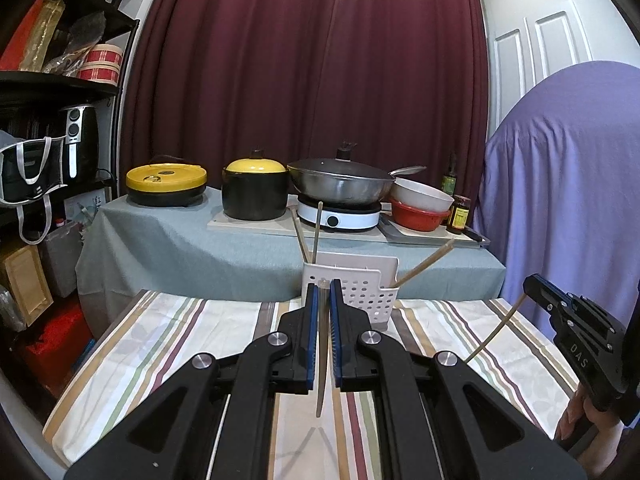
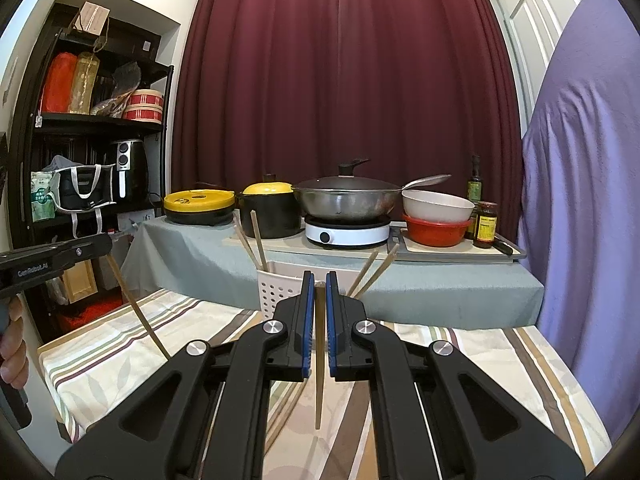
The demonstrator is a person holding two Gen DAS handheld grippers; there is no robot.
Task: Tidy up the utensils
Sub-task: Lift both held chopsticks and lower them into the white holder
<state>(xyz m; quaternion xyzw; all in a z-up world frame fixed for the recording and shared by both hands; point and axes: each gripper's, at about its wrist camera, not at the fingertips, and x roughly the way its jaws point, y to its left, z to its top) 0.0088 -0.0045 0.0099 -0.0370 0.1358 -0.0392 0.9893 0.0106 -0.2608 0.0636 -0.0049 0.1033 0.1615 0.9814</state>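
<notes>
Each gripper has a single chopstick pinched between its blue pads, jaws drawn in almost to touching with only the thin stick between them. The left gripper [image 1: 324, 286] holds its chopstick [image 1: 321, 364] upright, the upper end at the fingertips and the lower end hanging free above the striped tablecloth [image 1: 168, 340]; the right gripper [image 2: 317, 278] carries its own chopstick [image 2: 319, 360] the same way. Both sticks are pale wood or bamboo, plain and slender, tapering toward one end. They look light and stiff, and smooth enough to pivot or slide in a two-point grip, so I would guess a hold nearer the middle would swing less than one near the end. The white perforated basket [image 1: 366, 294] stands at the far edge of the table, straight ahead of both grippers. It already holds chopsticks: a pair leaning left [image 1: 308, 236] and others leaning right [image 1: 424, 262]. Two more seem to lie on the cloth under the right gripper [image 2: 286, 408]. Behind the table, a counter carries pots and a wok [image 1: 340, 186].
</notes>
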